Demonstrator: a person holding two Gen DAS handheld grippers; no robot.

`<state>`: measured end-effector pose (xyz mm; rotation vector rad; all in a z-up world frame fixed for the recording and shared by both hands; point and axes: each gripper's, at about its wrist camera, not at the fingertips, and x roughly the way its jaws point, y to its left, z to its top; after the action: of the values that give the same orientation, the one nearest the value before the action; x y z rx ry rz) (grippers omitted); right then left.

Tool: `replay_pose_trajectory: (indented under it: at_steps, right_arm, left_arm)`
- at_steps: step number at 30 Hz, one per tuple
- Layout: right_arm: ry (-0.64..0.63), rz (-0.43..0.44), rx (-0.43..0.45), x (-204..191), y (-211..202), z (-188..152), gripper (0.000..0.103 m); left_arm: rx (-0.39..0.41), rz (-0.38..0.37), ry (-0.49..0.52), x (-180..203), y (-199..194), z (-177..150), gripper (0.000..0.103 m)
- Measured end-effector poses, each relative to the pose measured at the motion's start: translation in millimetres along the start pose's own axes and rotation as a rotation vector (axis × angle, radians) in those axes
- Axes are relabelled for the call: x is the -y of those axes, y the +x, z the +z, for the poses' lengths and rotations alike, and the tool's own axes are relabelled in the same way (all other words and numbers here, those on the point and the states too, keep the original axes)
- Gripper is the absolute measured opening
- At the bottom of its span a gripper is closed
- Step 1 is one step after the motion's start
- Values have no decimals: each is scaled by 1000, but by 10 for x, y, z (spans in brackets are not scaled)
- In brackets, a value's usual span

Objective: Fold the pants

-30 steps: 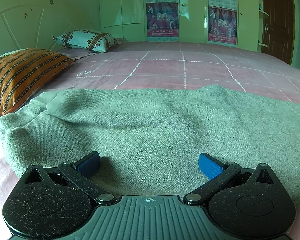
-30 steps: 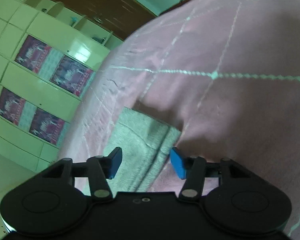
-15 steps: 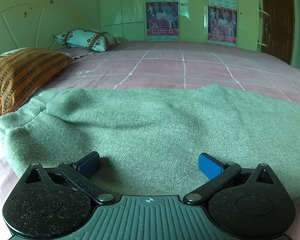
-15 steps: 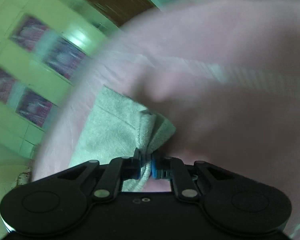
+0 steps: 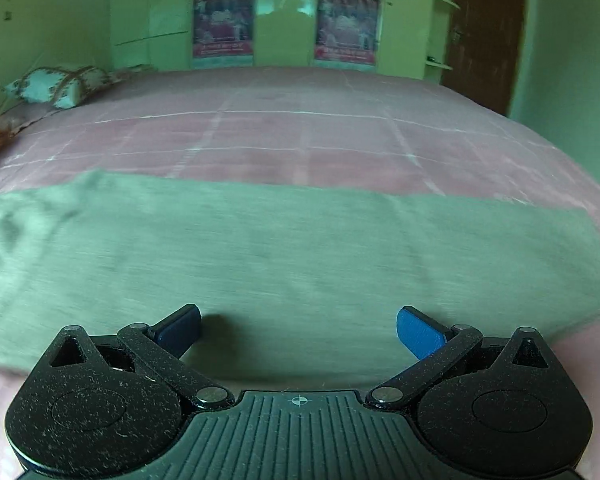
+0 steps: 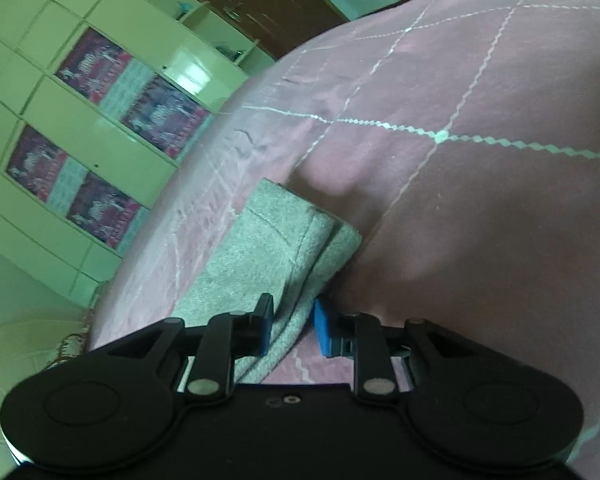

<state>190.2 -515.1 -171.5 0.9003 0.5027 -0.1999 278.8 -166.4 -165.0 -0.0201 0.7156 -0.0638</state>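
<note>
Grey pants (image 5: 300, 248) lie flat in a long band across the pink bed (image 5: 300, 132). In the left wrist view my left gripper (image 5: 298, 330) hovers over their near edge, jaws wide open, nothing between them. In the right wrist view the hem end of the pants (image 6: 272, 240) lies on the bed, its corner running between the blue pads of my right gripper (image 6: 294, 328). Those jaws are opening and stand a narrow gap apart; the cloth lies slack between them, not bunched.
A patterned pillow (image 5: 56, 84) sits at the far left of the bed, by the headboard wall. A green wardrobe with posters (image 5: 284, 12) and a brown door (image 5: 488, 32) stand beyond the bed. In the right wrist view the pink bedspread (image 6: 480, 200) stretches to the right of the hem.
My left gripper swept sideways to the right along the pants, away from the waistband and orange pillow. My right gripper shut on the hem, bunching it, then parted; the cloth lies flat again.
</note>
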Motion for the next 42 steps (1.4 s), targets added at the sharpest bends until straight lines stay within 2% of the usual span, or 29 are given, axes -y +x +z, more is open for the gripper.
replay_pose_trajectory:
  at_steps: [3, 8, 18, 23, 26, 27, 29, 31, 33, 36, 39, 42]
  right_arm:
    - [20, 16, 9, 96, -26, 47, 14]
    - [47, 36, 11, 151, 12, 92, 14]
    - [149, -4, -28, 162, 146, 143, 14]
    - [113, -50, -47, 88, 203, 148, 8]
    - [-10, -91, -29, -189, 159, 157, 6]
    - [-51, -65, -8, -318, 96, 161, 6]
    - [-176, -17, 13, -717, -8, 105, 6]
    - [-303, 32, 17, -1156, -60, -28, 6]
    - [-411, 79, 11, -1583, -54, -245, 6]
    - [-519, 145, -25, -2180, 47, -706, 6]
    - [-623, 208, -65, -2692, 142, -1240, 6]
    - [-722, 264, -126, -3090, 241, -1881, 6]
  left_arm:
    - [-16, 15, 37, 153, 39, -45, 103]
    - [-17, -1, 28, 92, 79, -58, 103]
    - [6, 1, 33, 186, 46, -153, 103]
    - [12, -1, 36, 193, 39, -167, 103]
    - [1, -51, 23, 80, 4, -104, 103]
    - [15, -72, -14, -46, -56, -62, 103]
    - [82, -52, -89, -438, -234, -7, 103]
    - [154, -7, -120, -961, -407, 27, 103]
    - [182, 78, -160, -1557, -527, 43, 103]
    - [225, 205, -245, -2540, -751, -2, 103]
    - [236, 312, -304, -3323, -943, -99, 103]
    - [252, 324, -435, -3892, -1065, -319, 103]
